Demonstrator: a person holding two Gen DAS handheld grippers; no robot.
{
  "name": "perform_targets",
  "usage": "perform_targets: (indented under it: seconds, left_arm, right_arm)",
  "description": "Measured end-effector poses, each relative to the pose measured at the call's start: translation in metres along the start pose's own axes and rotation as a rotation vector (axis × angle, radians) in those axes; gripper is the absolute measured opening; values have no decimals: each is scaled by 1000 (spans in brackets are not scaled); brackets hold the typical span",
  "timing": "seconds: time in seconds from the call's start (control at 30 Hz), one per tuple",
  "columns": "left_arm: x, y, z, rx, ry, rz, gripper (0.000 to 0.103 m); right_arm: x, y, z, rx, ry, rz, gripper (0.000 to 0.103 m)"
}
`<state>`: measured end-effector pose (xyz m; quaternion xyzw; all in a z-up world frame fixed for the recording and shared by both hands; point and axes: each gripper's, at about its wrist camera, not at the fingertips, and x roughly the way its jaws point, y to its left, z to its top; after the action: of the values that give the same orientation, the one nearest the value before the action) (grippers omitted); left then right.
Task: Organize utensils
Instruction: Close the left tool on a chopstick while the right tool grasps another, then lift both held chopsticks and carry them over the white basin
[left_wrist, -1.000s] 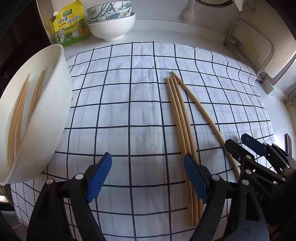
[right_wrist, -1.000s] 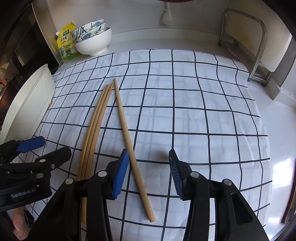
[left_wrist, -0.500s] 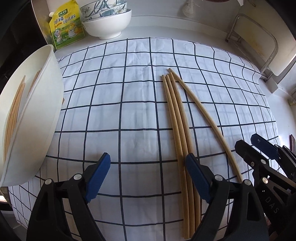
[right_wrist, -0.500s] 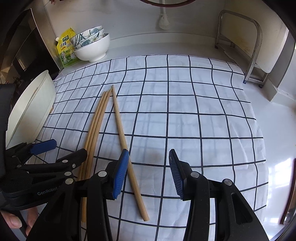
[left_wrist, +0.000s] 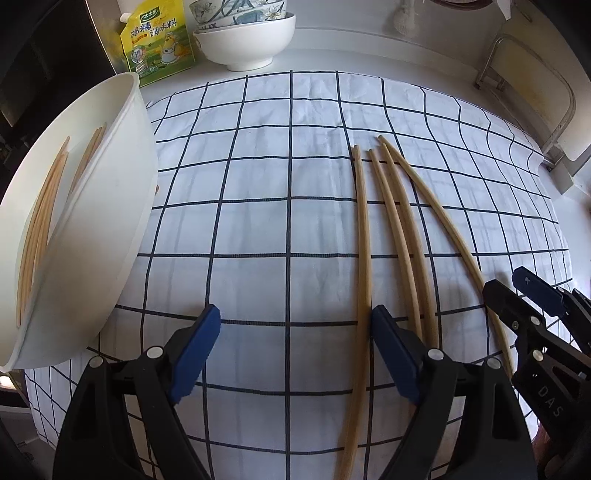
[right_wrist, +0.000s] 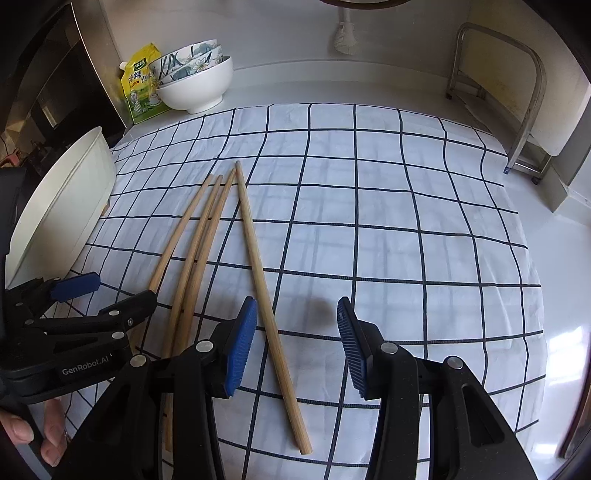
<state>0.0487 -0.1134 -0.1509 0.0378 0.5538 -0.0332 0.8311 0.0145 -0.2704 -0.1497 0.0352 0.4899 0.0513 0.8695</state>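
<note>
**Chopsticks on a checked cloth, both grippers above**

White countertop (right_wrist: 424, 85) covered by a grid-patterned cloth (right_wrist: 388, 221). Nearest, the left gripper (left_wrist: 295, 350) and right gripper (right_wrist: 297, 339) hang released, jaws apart, nothing between them. Four bamboo chopsticks (right_wrist: 255, 254) lie fanned on the cloth; more lie in the white tub (left_wrist: 110, 221) at left. Beyond: stacked bowls (right_wrist: 195, 85), a yellow seasoning pouch (left_wrist: 155, 37).

Both tools are black plastic clamps. The left gripper (left_wrist: 295, 350) carries smooth dark-blue pads (left_wrist: 195, 350) at its finger ends, with silver rivets on the arms. The right gripper (right_wrist: 297, 347) has ribbed blue pads (right_wrist: 351, 350). White "GenRobot.AI" lettering sits at nine o'clock in the right wrist view; "DAS" shows at four o'clock in the left.
</note>
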Motion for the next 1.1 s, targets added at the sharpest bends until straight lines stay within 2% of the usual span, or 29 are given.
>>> perform_targets:
  seconds: [0.13,0.3,0.33,0.4,0.43,0.47,0.5,0.57,0.6,0.8,1.1]
  left_arm:
    - [2,-6,6,6,-11,-1,81]
    - [1,-12,11,18,-24,-14,68]
    - [0,-13,11,19,-25,-18,63]
    - [-2,-15,11,28,-30,-30,54]
    - [-2,-17,11,36,-32,-36,46]
    - [-3,-19,10,47,-34,-39,37]
    - [-4,-21,10,54,-35,-44,33]
    - [-5,-22,9,62,-32,-56,14]
    - [-5,-23,9,64,-27,-66,9]
    - [-11,-14,8,44,-15,-99,7]
    - [-60,22,14,18,-107,-116,7]
  right_arm:
    - [8,7,5,-43,1,-18,43]
    - [14,19,11,-101,-8,-35,41]
    - [14,20,12,-111,-12,-38,40]
    - [15,24,12,-130,-18,-32,26]
    - [15,26,13,-136,-17,-30,22]
    - [15,27,13,-140,-15,-25,12]
    - [15,27,13,-141,-13,-19,7]
    - [15,28,13,-132,-11,2,6]
    - [15,27,13,-124,-9,12,6]
    - [8,23,9,-62,-2,48,6]
    - [-32,40,20,-20,-57,77,6]
